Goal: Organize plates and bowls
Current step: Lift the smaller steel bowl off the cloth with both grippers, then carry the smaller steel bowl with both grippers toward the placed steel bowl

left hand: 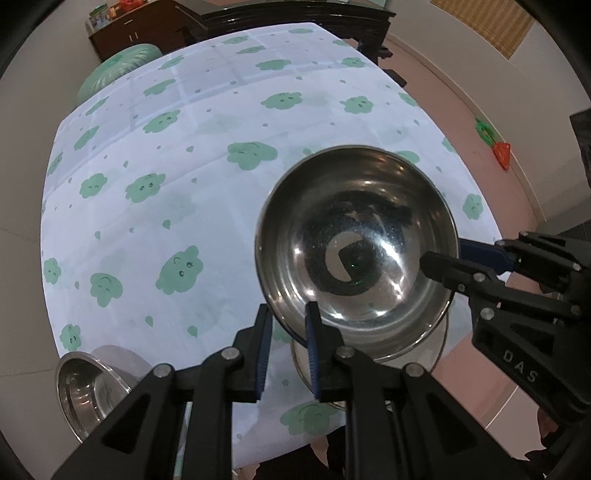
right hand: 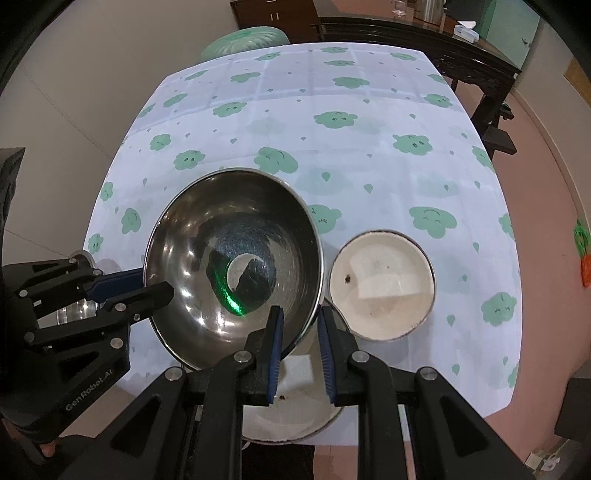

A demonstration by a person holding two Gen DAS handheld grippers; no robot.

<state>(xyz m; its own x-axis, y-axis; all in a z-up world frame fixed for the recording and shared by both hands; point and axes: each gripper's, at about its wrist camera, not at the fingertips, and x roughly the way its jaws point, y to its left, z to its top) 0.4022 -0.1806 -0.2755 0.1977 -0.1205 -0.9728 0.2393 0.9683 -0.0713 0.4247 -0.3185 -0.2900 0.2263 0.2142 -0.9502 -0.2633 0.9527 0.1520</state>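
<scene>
A large steel bowl (left hand: 358,240) (right hand: 232,258) hangs tilted above the table, held at its rim by both grippers. My left gripper (left hand: 288,325) straddles the near rim, one finger inside and one outside. My right gripper (right hand: 299,325) straddles the rim at the opposite side; it shows in the left wrist view (left hand: 439,266). The left gripper shows in the right wrist view (right hand: 147,288). A white enamel bowl (right hand: 382,284) sits on the table to the right. A larger white enamel plate (right hand: 295,406) lies under the steel bowl at the table's near edge.
A second steel bowl (left hand: 92,387) sits at the near left corner of the table. The table has a white cloth with green clouds (left hand: 184,184). A green stool (right hand: 243,40) and dark wooden furniture (right hand: 406,33) stand beyond the far edge.
</scene>
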